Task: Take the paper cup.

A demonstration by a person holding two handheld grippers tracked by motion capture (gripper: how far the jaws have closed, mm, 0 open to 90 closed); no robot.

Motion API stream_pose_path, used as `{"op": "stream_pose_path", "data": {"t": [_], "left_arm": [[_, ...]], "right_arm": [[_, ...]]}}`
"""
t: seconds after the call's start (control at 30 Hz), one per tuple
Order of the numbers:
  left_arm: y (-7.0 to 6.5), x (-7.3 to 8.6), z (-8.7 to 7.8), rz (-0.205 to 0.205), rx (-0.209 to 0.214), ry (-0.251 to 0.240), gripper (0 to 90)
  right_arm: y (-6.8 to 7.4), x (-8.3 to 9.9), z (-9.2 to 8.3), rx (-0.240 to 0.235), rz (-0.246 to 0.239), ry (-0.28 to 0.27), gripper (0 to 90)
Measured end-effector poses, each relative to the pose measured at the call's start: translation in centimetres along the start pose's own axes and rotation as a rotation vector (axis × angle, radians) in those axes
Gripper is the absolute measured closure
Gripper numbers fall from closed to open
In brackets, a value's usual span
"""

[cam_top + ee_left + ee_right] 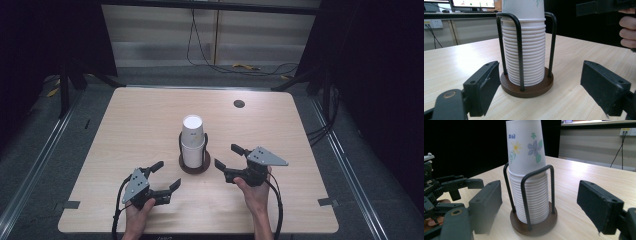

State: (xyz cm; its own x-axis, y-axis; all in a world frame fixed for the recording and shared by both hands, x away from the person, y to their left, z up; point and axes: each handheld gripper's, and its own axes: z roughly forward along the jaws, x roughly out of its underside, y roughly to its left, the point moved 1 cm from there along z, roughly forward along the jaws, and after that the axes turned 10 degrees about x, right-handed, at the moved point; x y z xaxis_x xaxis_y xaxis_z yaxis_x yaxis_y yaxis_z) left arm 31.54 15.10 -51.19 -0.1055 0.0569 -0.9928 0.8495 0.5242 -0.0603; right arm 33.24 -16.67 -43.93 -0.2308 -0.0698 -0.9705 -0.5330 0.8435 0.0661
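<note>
L gripper [166,176]: held by a hand at the near-left of the counter [130,120]; jaws set wide, nothing btwn them; aimed at the cup stack, well short of it.
L hand [136,212]: seen entering from the bottom edge, wrapped round the gripper body; black cable looped beside it.
R gripper [227,156]: held at near-right of the counter, just beside the holder base, not touching; jaws apart, nothing pinched btwn them; grey 3-cornered plate on top.
R hand [254,192]: seen under the gripper body, forearm in from the bottom edge.
Cup stack [192,142]: white paper cups nested upside down, upright, near the counter centre; ribbed rims are seen in the left gripper view [524,55]; top cup printed w/ flowers, seen in the right gripper view [525,147].
Holder [194,166]: round dark-brown base w/ 2 black wire hoops around the stack; stack stood on the base, inside the hoops.
Counter hole [239,104]: small dark round grommet at far-right of the top, well apart from the stack.
Far bkgd: cables are laid on the floor [220,75] past the counter's far edge.
</note>
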Motion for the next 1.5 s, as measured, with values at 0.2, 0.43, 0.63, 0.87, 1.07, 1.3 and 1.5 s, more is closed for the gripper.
{"op": "stream_pose_path", "data": {"t": [0.2,0.43,0.63,0.87,1.07,1.3,1.5], "left_arm": [[0.0,0.0,0.0,0.008,0.007,0.001,15.8],[0.0,0.0,-0.1,0.007,0.008,-0.002,15.8],[0.2,0.1,-0.3,0.001,0.000,-0.026,15.8],[0.1,0.1,-0.3,-0.001,-0.001,-0.030,15.8],[0.2,0.1,-0.3,0.004,0.000,-0.030,15.9],[0.2,0.1,-0.3,0.000,0.000,-0.034,15.9],[0.2,0.1,-0.4,0.007,-0.002,-0.027,15.8]], "right_arm": [[0.3,-0.9,1.2,-0.034,0.002,0.013,19.1],[0.5,-2.0,2.1,-0.062,-0.022,0.018,18.2],[0.8,-3.5,3.0,-0.092,-0.049,0.031,18.0],[1.1,-4.8,4.1,-0.122,-0.068,0.039,18.4],[1.4,-6.0,5.2,-0.150,-0.091,0.061,19.3],[1.0,-7.0,6.6,-0.160,-0.095,0.100,19.2],[1.0,-7.6,7.8,-0.177,-0.107,0.134,18.1]]}}
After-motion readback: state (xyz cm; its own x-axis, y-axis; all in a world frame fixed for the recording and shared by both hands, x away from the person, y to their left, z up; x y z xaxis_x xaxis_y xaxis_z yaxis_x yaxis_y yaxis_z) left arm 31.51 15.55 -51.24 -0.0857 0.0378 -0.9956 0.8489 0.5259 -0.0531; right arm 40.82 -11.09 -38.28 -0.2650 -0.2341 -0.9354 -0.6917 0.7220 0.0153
